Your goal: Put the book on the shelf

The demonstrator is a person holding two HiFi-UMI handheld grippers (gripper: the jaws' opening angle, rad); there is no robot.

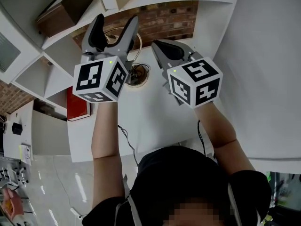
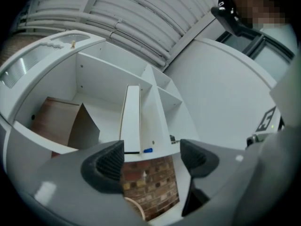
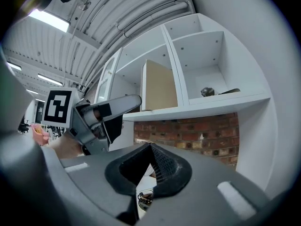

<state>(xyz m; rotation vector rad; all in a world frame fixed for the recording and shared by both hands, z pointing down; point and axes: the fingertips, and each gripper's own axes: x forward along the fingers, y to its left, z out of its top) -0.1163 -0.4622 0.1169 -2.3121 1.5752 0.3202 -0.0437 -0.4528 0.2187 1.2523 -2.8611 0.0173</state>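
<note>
A red book (image 1: 78, 105) lies flat at the left edge of the white table (image 1: 150, 121), partly under the white shelf unit (image 1: 51, 55). Neither gripper touches it. My left gripper (image 1: 115, 26) is held up over the table's back, open and empty, pointing at the shelf (image 2: 141, 121); its dark pads (image 2: 111, 161) stand wide apart. My right gripper (image 1: 159, 45) hangs beside it to the right, shut with nothing between its pads (image 3: 162, 166). The right gripper view shows the left gripper (image 3: 101, 117) in front of the shelf compartments (image 3: 202, 74). The book is hidden from both gripper views.
A brown box-like thing (image 1: 59, 11) (image 2: 59, 121) fills a left shelf compartment. A small blue item (image 2: 147, 150) lies on a shelf board, dark bits (image 3: 207, 92) in another compartment. A round wired object (image 1: 136, 75) rests on the table before a brick wall (image 1: 167, 20).
</note>
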